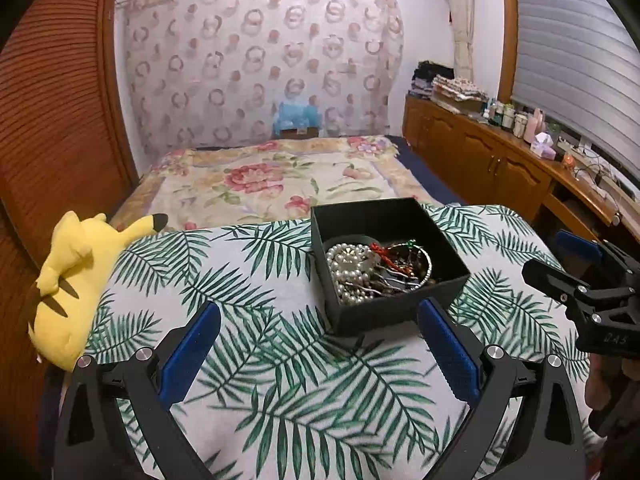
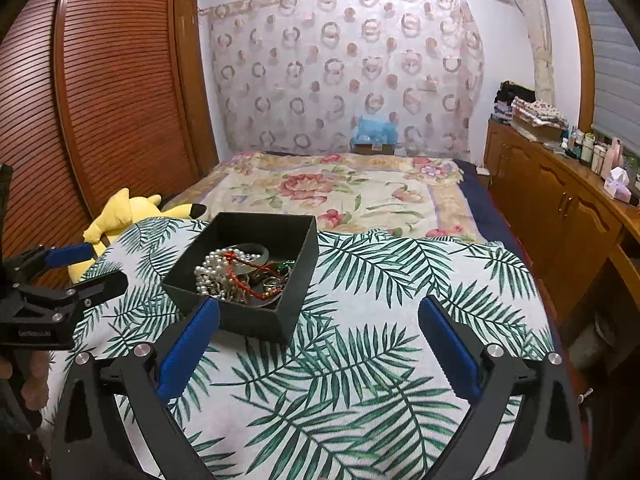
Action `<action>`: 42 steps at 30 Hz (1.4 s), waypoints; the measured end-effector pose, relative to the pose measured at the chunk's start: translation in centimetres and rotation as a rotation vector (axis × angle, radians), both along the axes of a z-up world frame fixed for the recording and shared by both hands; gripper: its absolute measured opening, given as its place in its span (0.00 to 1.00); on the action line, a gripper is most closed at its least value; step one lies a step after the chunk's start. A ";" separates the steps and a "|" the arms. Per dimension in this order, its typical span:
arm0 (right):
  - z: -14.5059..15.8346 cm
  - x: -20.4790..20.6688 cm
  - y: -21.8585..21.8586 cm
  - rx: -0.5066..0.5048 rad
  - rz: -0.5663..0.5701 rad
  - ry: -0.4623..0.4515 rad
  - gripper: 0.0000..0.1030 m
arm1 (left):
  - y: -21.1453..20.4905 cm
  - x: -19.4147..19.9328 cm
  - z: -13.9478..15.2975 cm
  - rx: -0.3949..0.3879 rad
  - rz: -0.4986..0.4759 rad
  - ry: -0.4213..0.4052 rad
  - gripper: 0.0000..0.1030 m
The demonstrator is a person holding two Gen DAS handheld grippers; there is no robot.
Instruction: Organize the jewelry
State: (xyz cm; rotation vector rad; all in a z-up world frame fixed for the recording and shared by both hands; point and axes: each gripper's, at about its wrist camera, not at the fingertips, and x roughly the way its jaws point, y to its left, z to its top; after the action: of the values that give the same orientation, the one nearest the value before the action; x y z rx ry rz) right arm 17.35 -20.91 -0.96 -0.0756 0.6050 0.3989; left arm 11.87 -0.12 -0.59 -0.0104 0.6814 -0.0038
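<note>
Wide-spread left gripper (image 1: 320, 344) and right gripper (image 2: 320, 340) hover empty before the black box (image 1: 400, 312) at frame centre, its tangled pearl strands (image 1: 350, 268) likely light, slippery, best pinched by one loop.

In the black box (image 1: 394, 312) ahead of the left gripper's (image 1: 320, 336) fingers, the jewelry (image 1: 376, 270) lies in a tangle: which strand passes over which cannot be told, and the near wall hides the lowest pieces. The right gripper's (image 2: 318, 334) left fingertip (image 2: 200, 320) covers the box's near corner. The yellow plush toy (image 2: 120, 216), beyond and left of those fingers, is half hidden behind the leaf-print cloth (image 2: 360, 360). Bottles (image 1: 516, 120) on the sideboard, far right of the left fingers, are too small to identify.
</note>
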 end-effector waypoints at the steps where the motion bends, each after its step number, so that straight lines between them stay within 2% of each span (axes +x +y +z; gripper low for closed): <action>1: 0.2 -0.7 0.0 0.003 -0.003 -0.011 0.97 | -0.1 -0.7 0.2 0.000 0.002 -0.006 0.92; 11: 2.9 -5.7 -0.8 0.035 -0.018 -0.095 0.97 | -0.9 -5.5 3.2 0.000 0.004 -0.080 0.92; 21: 5.8 -8.9 -1.8 0.070 -0.038 -0.171 0.97 | -1.5 -8.5 5.9 0.014 0.011 -0.145 0.92; 42: 5.9 -9.8 -2.5 0.077 -0.050 -0.176 0.97 | -1.6 -9.5 5.9 0.012 0.016 -0.143 0.92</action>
State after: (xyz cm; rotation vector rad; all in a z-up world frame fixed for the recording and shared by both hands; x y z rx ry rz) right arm 7.53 -23.41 4.95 -0.0214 0.4172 0.3622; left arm 2.38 -1.71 5.35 -0.0035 0.5379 0.0146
